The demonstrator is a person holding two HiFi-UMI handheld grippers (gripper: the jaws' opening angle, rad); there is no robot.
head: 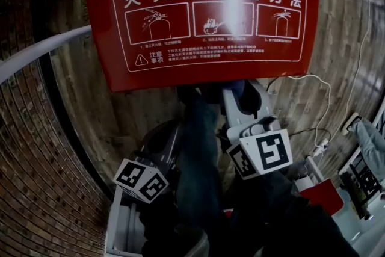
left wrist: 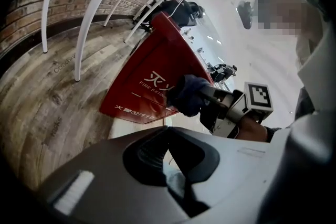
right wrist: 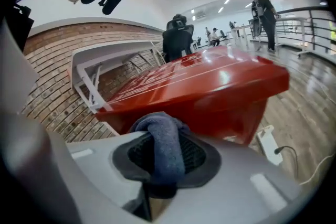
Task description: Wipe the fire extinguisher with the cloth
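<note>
A red fire-extinguisher box (head: 201,21) with white instruction pictures on its lid fills the top of the head view. My right gripper (head: 233,94) is shut on a dark blue cloth (right wrist: 165,149) that bunches out past its tips, right at the box's lower edge (right wrist: 210,86). From the left gripper view, the cloth (left wrist: 188,94) sits against the red lid (left wrist: 152,81), held by the right gripper (left wrist: 206,96). My left gripper (left wrist: 169,136) stays lower and to the left (head: 171,129), its jaws together with nothing between them. No extinguisher cylinder shows.
A white curved railing (head: 36,51) and a brick wall (head: 30,177) run on the left. A white cable and power strip (head: 319,147) lie on the wooden floor at right. Far off there are people (right wrist: 265,8) and an office chair (right wrist: 178,39).
</note>
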